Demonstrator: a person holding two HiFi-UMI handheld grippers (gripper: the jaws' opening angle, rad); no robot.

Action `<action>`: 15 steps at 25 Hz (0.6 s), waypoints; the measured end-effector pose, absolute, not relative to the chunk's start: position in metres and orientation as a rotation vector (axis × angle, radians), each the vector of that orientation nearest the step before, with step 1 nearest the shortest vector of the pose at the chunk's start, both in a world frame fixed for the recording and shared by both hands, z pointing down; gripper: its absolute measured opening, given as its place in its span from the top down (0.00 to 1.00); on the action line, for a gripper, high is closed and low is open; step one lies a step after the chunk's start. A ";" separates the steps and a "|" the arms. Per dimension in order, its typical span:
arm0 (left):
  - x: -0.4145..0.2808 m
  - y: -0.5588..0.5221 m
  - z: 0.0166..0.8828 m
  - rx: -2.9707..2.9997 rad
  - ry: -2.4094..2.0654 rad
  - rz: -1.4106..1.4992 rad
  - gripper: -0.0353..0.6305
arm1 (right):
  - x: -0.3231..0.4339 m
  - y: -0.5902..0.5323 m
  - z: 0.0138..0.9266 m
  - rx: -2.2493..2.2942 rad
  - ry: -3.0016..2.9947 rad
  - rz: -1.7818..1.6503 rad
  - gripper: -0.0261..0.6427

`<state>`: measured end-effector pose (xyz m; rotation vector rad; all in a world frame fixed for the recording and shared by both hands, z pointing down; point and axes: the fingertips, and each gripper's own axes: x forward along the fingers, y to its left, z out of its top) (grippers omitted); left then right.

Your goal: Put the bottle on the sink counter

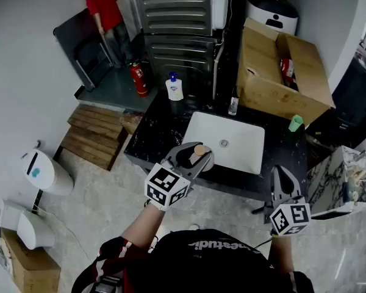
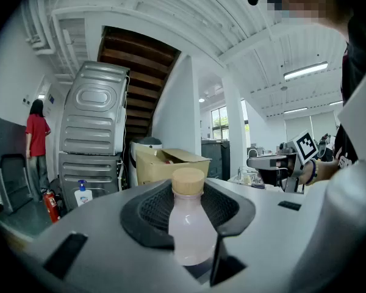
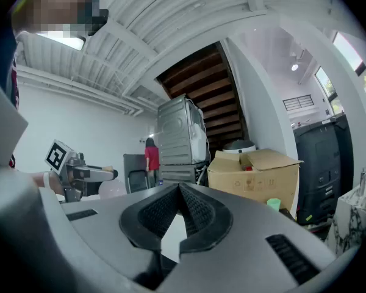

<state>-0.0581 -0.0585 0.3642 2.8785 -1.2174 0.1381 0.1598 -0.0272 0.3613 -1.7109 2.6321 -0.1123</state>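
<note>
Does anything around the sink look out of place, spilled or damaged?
Nothing looks spilled or broken. Only the big open cardboard box behind the sink seems out of place; whether it stands on the counter cannot be told.

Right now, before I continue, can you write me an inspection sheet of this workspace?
Surface: dark sink counter with a white basin.
Job's things: bottle, pale with a tan cap, held above the counter's front edge, not yet set down.
Clutter: soap pump bottle, small clear bottle, green cup, all on the counter.
Grippers: left gripper closed on the bottle; right gripper with jaw tips together, holding nothing.
Cables: thin cord on the floor at the left; nothing seen on the counter.
Surroundings: stacked machines, cardboard box, fire extinguisher, wooden pallet, person in red.
</note>
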 end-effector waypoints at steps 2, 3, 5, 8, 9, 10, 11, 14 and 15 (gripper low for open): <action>-0.060 -0.058 0.363 2.879 -1.226 0.141 0.73 | 0.161 -0.028 0.359 -1.712 2.628 -0.108 0.90; -0.060 -0.058 0.362 2.878 -1.230 0.142 0.73 | 0.161 -0.028 0.358 -1.712 2.627 -0.106 0.90; -0.062 -0.056 0.362 2.875 -1.234 0.137 0.73 | 0.160 -0.027 0.358 -1.710 2.626 -0.105 0.90; -0.064 -0.055 0.361 2.873 -1.237 0.132 0.73 | 0.157 -0.025 0.358 -1.704 2.630 -0.104 0.90; -0.064 -0.055 0.361 2.874 -1.238 0.132 0.73 | 0.157 -0.025 0.358 -1.700 2.632 -0.105 0.90; -0.064 -0.055 0.360 2.874 -1.238 0.132 0.73 | 0.156 -0.025 0.359 -1.695 2.635 -0.106 0.90; -0.063 -0.055 0.360 2.874 -1.238 0.131 0.73 | 0.156 -0.025 0.359 -1.690 2.639 -0.108 0.90; -0.063 -0.055 0.361 2.869 -1.237 0.131 0.73 | 0.156 -0.024 0.360 -1.690 2.648 -0.111 0.90; -0.063 -0.055 0.361 2.869 -1.236 0.133 0.73 | 0.157 -0.024 0.361 -1.691 2.648 -0.113 0.90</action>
